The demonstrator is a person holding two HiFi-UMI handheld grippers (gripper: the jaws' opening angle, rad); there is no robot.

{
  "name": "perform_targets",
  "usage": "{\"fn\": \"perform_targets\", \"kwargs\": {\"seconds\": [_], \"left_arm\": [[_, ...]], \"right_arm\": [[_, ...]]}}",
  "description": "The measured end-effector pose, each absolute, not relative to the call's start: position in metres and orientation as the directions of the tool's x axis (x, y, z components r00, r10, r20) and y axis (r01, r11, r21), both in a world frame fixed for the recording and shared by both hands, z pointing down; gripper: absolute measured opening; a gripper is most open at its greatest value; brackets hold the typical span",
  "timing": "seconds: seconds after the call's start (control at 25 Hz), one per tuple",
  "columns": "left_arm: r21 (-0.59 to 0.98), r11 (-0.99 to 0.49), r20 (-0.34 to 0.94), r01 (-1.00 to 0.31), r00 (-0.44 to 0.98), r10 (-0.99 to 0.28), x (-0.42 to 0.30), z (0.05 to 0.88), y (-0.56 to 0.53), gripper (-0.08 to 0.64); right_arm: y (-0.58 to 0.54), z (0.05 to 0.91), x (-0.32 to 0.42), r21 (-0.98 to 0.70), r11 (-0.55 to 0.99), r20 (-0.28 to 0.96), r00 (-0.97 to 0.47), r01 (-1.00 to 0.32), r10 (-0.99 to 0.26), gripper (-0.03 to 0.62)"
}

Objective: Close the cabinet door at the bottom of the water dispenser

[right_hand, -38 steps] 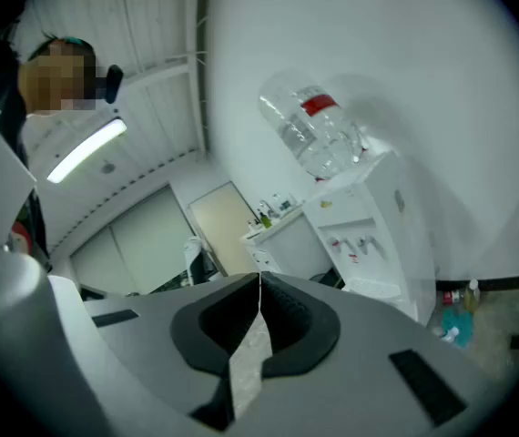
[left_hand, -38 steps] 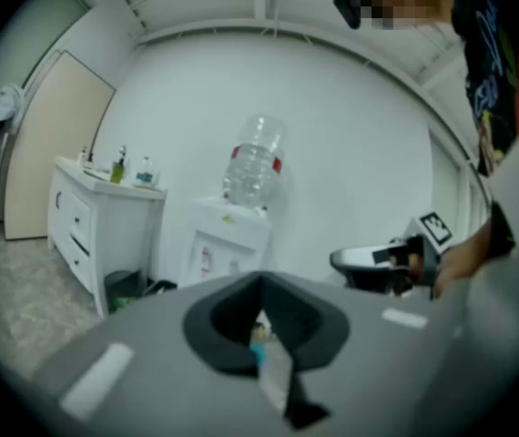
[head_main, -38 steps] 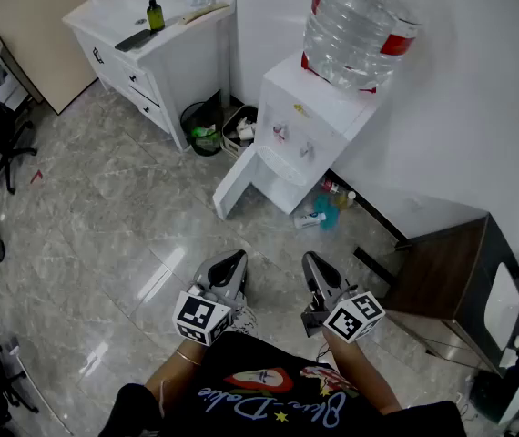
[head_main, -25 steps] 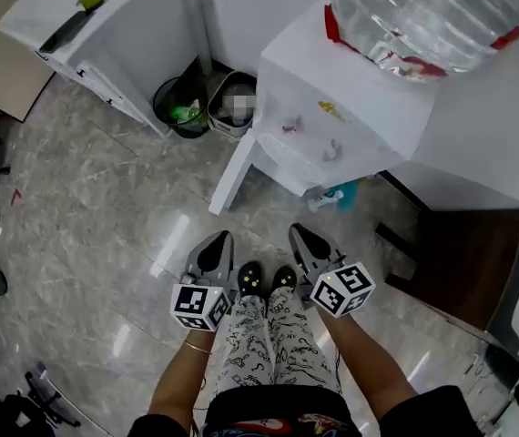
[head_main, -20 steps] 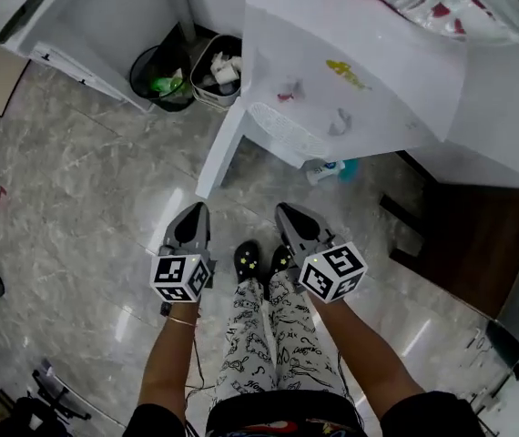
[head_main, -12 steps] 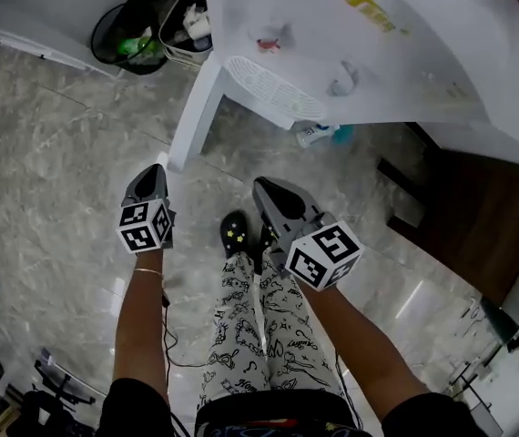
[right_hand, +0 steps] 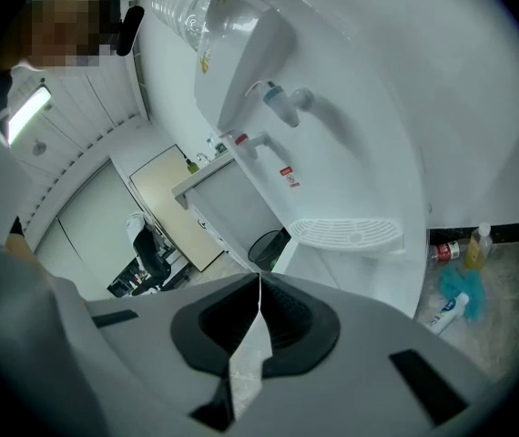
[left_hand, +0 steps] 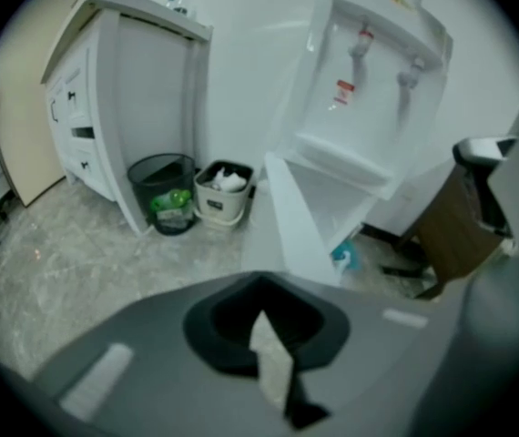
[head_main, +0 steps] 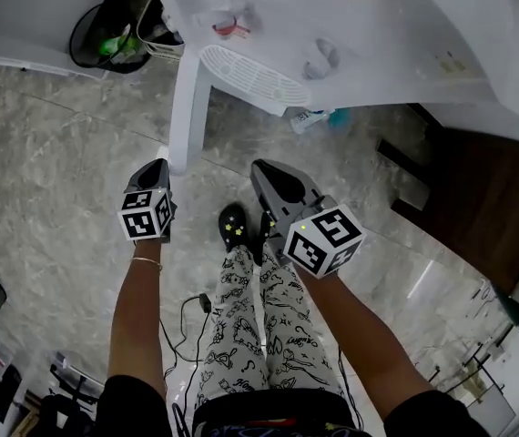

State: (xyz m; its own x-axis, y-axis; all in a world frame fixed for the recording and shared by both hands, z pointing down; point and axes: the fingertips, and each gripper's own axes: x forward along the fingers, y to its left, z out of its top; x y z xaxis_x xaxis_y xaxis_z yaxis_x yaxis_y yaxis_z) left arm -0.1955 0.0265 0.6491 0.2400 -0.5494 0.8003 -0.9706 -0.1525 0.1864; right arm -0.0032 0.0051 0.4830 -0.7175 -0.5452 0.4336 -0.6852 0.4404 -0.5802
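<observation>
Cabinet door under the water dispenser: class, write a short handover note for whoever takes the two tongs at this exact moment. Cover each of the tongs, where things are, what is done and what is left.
Left tongs: shut, empty, close to the free edge of the cabinet door in the head view, not touching it.
Right tongs: shut, empty, in front of the water dispenser.
Door: swung out wide, with nothing touching it.
Done: the approach only.
Left: push the door's free edge round until it sits flush with the dispenser's front, probably with the nearer, left one.
</observation>
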Motion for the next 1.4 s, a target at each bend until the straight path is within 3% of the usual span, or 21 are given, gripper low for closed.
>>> {"fn": "perform_targets", "kwargs": {"seconds": [0.56,0.88,1.4], "left_arm": [[0.356,-0.208,0.754,-0.911,0.411,-0.513,-0.049,0.650,0.003,-0.003],[0.376,-0.221,0.752,-0.900,0.436,-0.495,-0.002,0.649,-0.018,-0.003],[0.385,-0.363,0.701,-0.849,0.524,-0.483,0.058,0.635,-0.065,-0.003]], "right_arm": [[-0.009,0.464,0.061,-0.604,0.362,0.402,-0.663,-0.710,-0.631,0.017],[-0.015,0.456,0.085,-0.627,0.312,0.375,-0.627,-0.714,-0.683,0.017],[-0.019,0.453,0.119,-0.606,0.272,0.389,-0.577,-0.747,-0.718,0.017]]}}
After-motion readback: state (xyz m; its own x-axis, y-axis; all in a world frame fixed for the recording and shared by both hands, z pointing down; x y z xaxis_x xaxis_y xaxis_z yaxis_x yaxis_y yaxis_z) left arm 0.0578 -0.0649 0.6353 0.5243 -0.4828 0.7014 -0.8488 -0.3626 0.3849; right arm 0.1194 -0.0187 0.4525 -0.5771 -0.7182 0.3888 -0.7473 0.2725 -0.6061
